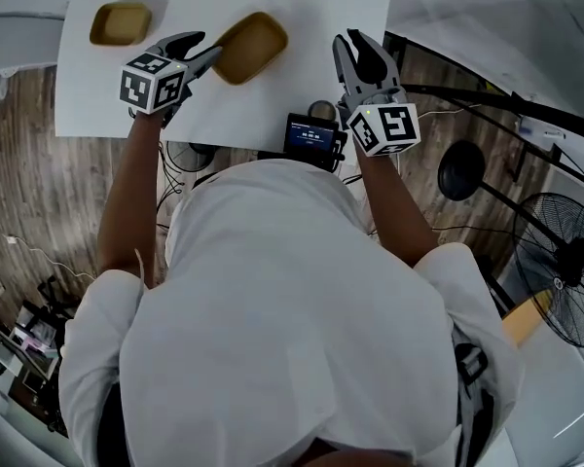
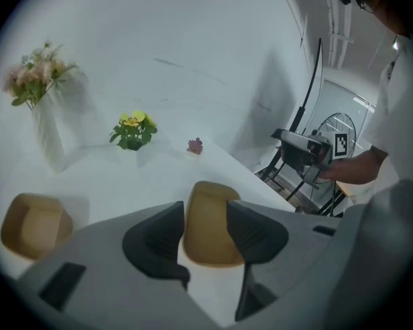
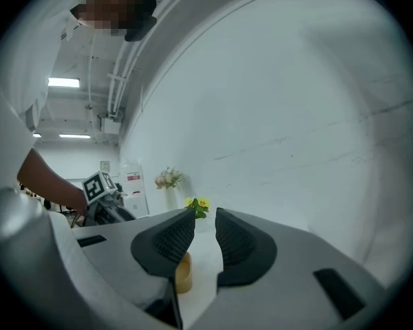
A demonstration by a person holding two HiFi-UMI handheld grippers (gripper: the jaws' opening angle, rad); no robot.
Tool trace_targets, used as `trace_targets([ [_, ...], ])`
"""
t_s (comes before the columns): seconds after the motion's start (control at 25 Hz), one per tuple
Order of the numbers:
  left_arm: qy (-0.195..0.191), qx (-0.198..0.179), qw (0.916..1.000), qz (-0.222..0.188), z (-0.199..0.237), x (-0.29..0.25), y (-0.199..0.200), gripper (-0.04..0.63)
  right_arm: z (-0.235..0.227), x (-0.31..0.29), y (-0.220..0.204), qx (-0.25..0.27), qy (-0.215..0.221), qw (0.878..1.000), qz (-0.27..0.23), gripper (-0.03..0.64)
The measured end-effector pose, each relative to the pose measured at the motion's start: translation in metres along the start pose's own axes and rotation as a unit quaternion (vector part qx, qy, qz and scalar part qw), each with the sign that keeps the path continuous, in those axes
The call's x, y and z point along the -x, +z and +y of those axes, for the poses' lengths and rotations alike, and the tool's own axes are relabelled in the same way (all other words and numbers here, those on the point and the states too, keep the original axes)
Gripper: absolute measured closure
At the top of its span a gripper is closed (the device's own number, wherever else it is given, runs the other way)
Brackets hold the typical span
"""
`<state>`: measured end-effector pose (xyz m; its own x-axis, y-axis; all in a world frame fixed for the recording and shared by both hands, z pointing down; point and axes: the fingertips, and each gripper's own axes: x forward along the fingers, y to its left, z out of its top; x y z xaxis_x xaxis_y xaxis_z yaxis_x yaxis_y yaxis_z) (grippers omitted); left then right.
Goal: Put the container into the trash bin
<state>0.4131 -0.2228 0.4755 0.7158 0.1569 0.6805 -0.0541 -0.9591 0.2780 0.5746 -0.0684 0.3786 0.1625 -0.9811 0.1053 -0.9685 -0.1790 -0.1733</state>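
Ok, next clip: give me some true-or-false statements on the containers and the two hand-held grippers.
1. Two tan containers, a near container and a far container, lie on the white table. True.
2. The left hand-held gripper is clamped on the near container. False: its jaws stand apart, and the near container lies ahead in line with the gap, ungripped.
3. The right hand-held gripper holds nothing. True.
4. The containers are stacked one inside the other. False: they lie apart, side by side.
5. A trash bin stands on the table. False: no bin shows in any view.
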Motion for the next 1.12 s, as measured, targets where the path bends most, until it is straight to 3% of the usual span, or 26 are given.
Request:
trace_targets([
  [0.16,-0.015,0.01,0.9996,0.022,0.05,0.008,-0.017,0.399,0.032,-0.035,0.0,-0.006,-0.007,1.0,0.007,0.505],
  [0.28,-0.021,0.017,0.9978,0.06,0.078,0.003,-0.038,0.399,0.042,-0.05,-0.005,-0.009,-0.012,1.0,0.015,0.505],
  [0.56,-0.035,0.04,0.9937,0.098,0.076,-0.022,-0.058,0.446,0.025,-0.048,-0.001,-0.013,-0.016,1.0,0.016,0.505],
  [0.72,-0.025,0.048,0.9952,0.081,0.08,-0.015,-0.057,0.553,0.031,-0.057,0.003,-0.014,-0.013,1.0,0.013,0.505],
  [0.88,-0.019,0.069,0.995,0.069,0.073,-0.016,-0.062,0.565,0.03,-0.053,0.001,-0.012,-0.001,1.0,0.01,0.509],
  [1.12,-0.01,0.112,0.9936,-0.007,0.051,0.015,-0.042,0.568,0.042,-0.053,-0.001,-0.006,0.042,0.999,0.009,0.512],
])
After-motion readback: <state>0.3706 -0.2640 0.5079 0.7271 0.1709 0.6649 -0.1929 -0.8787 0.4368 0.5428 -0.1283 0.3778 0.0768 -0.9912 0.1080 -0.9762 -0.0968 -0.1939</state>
